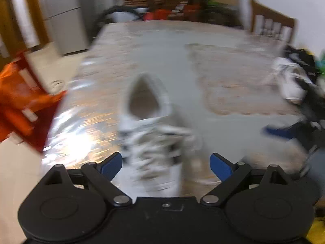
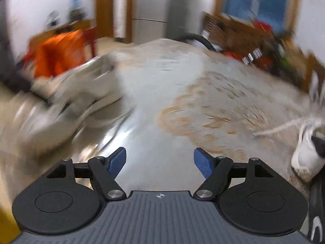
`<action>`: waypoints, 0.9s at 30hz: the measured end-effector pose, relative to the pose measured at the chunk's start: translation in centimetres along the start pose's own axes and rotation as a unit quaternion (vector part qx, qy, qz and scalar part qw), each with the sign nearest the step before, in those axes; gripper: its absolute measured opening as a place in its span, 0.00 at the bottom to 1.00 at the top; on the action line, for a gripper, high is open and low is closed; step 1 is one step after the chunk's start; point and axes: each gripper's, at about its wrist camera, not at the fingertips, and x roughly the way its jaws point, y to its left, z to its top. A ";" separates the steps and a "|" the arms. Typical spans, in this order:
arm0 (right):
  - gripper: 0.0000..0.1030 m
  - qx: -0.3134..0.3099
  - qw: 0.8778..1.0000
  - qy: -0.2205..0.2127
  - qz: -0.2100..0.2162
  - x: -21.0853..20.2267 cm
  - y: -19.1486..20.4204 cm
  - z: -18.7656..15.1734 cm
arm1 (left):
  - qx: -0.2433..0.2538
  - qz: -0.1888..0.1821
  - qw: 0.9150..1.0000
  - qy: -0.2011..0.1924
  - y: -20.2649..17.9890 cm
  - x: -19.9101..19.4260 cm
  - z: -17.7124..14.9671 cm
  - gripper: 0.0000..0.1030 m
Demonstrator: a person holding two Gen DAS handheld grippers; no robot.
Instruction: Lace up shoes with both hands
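Observation:
In the left wrist view a white sneaker lies blurred on the table, its opening facing away and its laces loose over the tongue. My left gripper is open just above its near end, blue pads on either side, not pressing. A second white sneaker lies at the table's right edge. In the right wrist view my right gripper is open over bare tablecloth with nothing between its fingers. One sneaker is a blur to its left. The other sneaker sits at the right edge, with a white lace trailing across the cloth.
The table carries a shiny grey cloth with tan lace patterns. An orange-draped red chair stands at its left, a wooden chair at the far right. Clutter and shelves line the far end. Dark bags lie by the right edge.

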 end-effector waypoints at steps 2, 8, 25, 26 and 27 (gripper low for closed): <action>0.75 -0.015 1.000 -0.002 0.021 -0.5 1.0 -0.5 | -0.016 -0.058 0.998 0.006 -0.3 0.5 0.3 0.90; 0.75 0.065 0.997 0.023 0.030 -0.3 -0.4 -1.2 | -0.043 -0.118 0.992 0.012 -0.1 3.0 1.6 0.90; 0.70 0.037 0.993 -0.042 0.100 -1.3 2.3 -1.5 | 0.072 -0.106 0.992 -0.013 -7.1 2.1 13.3 0.91; 0.70 0.021 0.993 -0.044 0.111 -1.3 2.5 -1.2 | 0.067 -0.103 0.992 -0.018 -6.5 1.4 12.8 0.91; 0.70 0.006 0.992 -0.042 0.120 -1.1 2.7 -1.0 | 0.060 -0.096 0.993 -0.023 -5.9 0.7 12.1 0.91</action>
